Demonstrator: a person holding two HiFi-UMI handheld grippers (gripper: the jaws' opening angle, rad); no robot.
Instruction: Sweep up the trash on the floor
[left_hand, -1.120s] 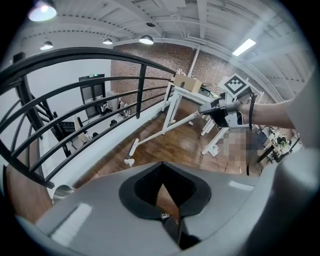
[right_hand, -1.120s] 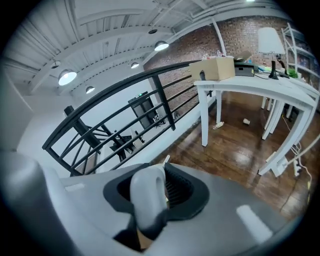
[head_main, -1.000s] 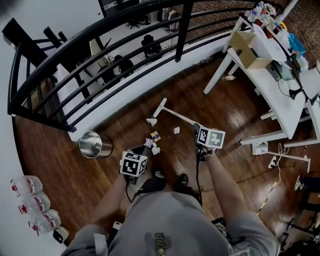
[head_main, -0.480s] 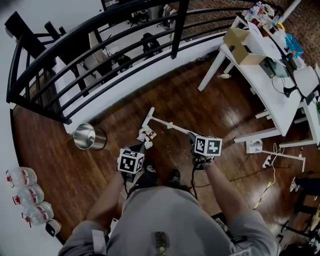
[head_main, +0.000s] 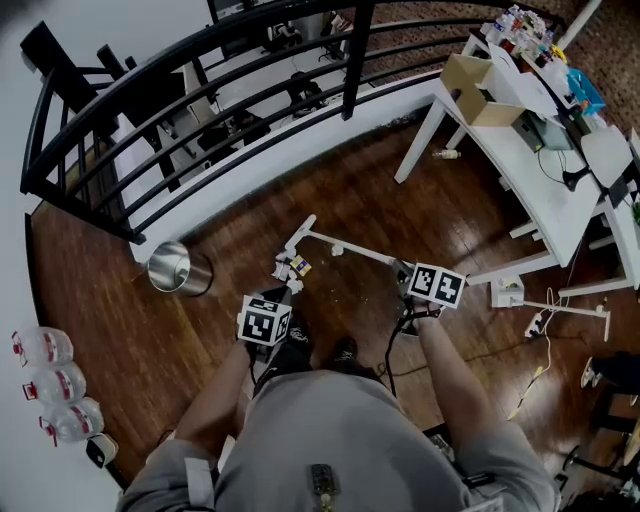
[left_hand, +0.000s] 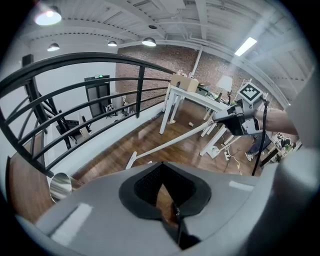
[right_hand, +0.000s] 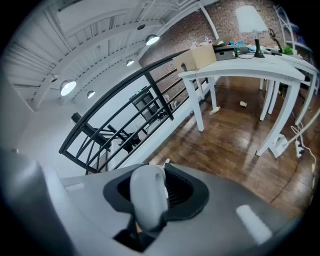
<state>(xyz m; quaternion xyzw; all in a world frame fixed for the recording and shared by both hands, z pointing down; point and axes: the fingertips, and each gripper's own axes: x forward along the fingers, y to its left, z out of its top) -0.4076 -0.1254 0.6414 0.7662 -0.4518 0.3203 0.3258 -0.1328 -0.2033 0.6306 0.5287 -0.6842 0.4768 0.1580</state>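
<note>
- The left gripper (left_hand: 161, 194) has its jaws drawn together on a thin dark handle (left_hand: 176, 212) low between the pads; what the handle belongs to cannot be told.
- The right gripper (right_hand: 150, 192) is clamped on the rounded end of the white broom (head_main: 345, 248), as it was 1 second ago, though its marker cube sits farther right in the head view.
- The trash (head_main: 290, 268) lies on the wood floor (head_main: 360, 190) just ahead of the left gripper. 1 second ago it was scattered in about 4 separate bits; it is bunched into 1 small pile touching the broom's head (already so half a second ago).
- 1 white scrap (head_main: 338, 249) lies apart from the pile, beside the broom's shaft.
- The broom's head has drawn in nearer the person's feet than 1 second ago.
- The steel bin (head_main: 178, 268) stands upright left of the pile, well apart from it.
- 3 water jugs (head_main: 55, 385) lie at the far left.
- Beyond run the black railing (head_main: 200, 110) and, to the right, the white table (head_main: 540, 190).
</note>
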